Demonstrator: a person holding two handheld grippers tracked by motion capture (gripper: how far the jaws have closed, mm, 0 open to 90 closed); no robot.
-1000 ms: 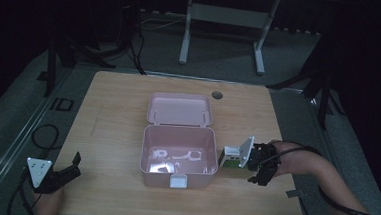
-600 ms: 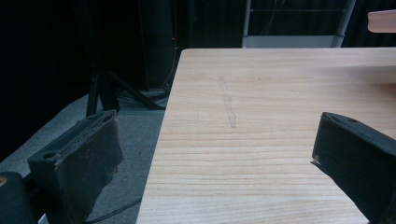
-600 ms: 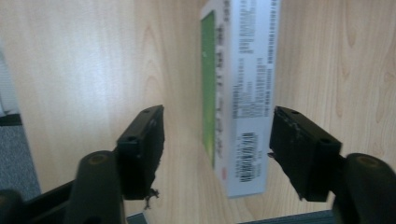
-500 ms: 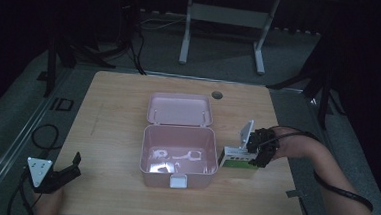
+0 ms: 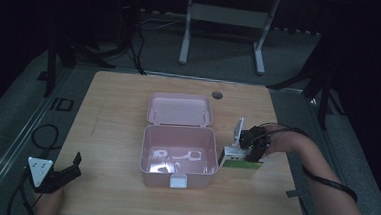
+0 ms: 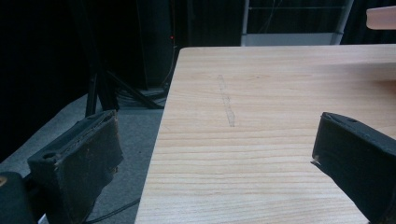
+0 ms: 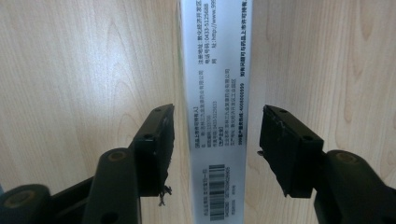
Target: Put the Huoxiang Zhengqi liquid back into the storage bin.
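My right gripper (image 7: 215, 140) has its fingers spread wide, one on each side of the small box (image 7: 217, 93), not touching it yet. I think I am about to grab it; next I must squeeze. The small box lies on the surface (image 5: 118, 108) at 3 o'clock from the open pink case (image 5: 178, 154). My left gripper (image 5: 64, 172) waits at 8 o'clock, fingers spread, holding nothing.

Both tongs, left (image 5: 69, 166) and right (image 7: 215, 135), gape apart.

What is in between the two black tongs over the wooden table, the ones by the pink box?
A narrow white printed carton with a barcode stands between the right tongs, with a gap on each side, seen in the right gripper view.
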